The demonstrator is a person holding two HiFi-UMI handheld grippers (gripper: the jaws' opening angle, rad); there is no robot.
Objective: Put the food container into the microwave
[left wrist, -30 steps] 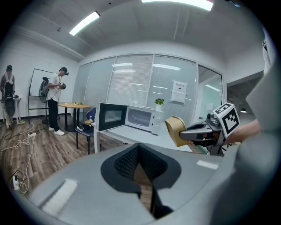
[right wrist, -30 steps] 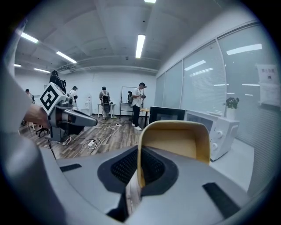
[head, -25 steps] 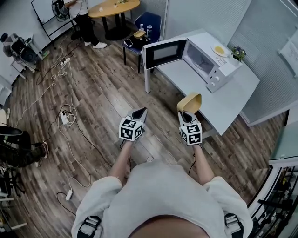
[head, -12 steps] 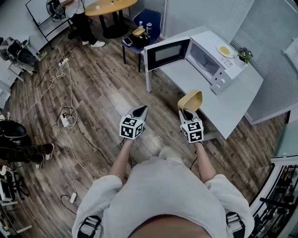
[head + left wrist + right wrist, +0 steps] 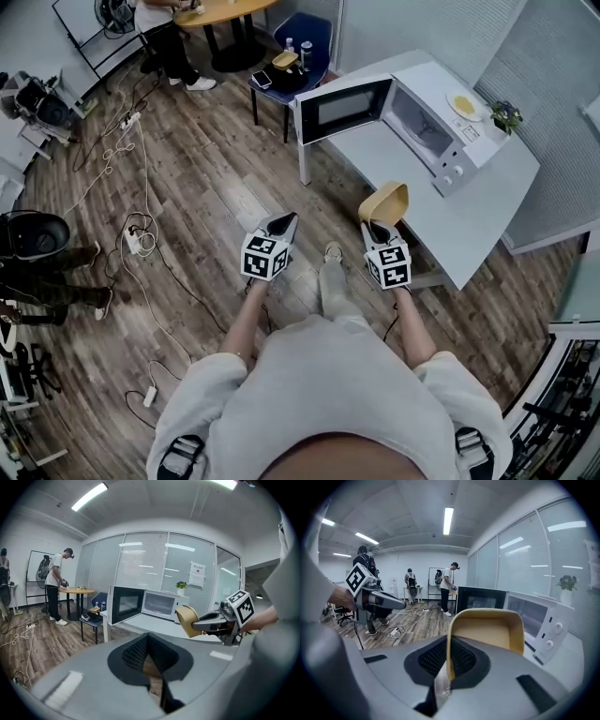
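Note:
A tan, empty food container [image 5: 384, 202] [image 5: 485, 630] is held tilted on its side, and my right gripper [image 5: 377, 230] [image 5: 446, 667] is shut on its rim. It hangs just before the near edge of the grey table [image 5: 441, 211]. The white microwave [image 5: 422, 122] [image 5: 159, 604] [image 5: 534, 616] stands on that table with its door [image 5: 337, 105] swung wide open toward the left. My left gripper [image 5: 279, 227] [image 5: 150, 660] is shut with nothing in it, level with the right one, over the wooden floor. The container [image 5: 187, 619] also shows in the left gripper view.
A plate [image 5: 465, 103] and a small plant [image 5: 507, 116] sit on top of the microwave. A blue chair [image 5: 298, 52] with small items and a round table [image 5: 220, 9] stand behind. Cables and a power strip [image 5: 136, 239] lie on the floor at left. People [image 5: 449, 585] stand further back.
I have stepped forward: table and microwave have shifted slightly right and nearer in view, and a foot now shows between the grippers. Both grippers keep their pose and the container stays held.

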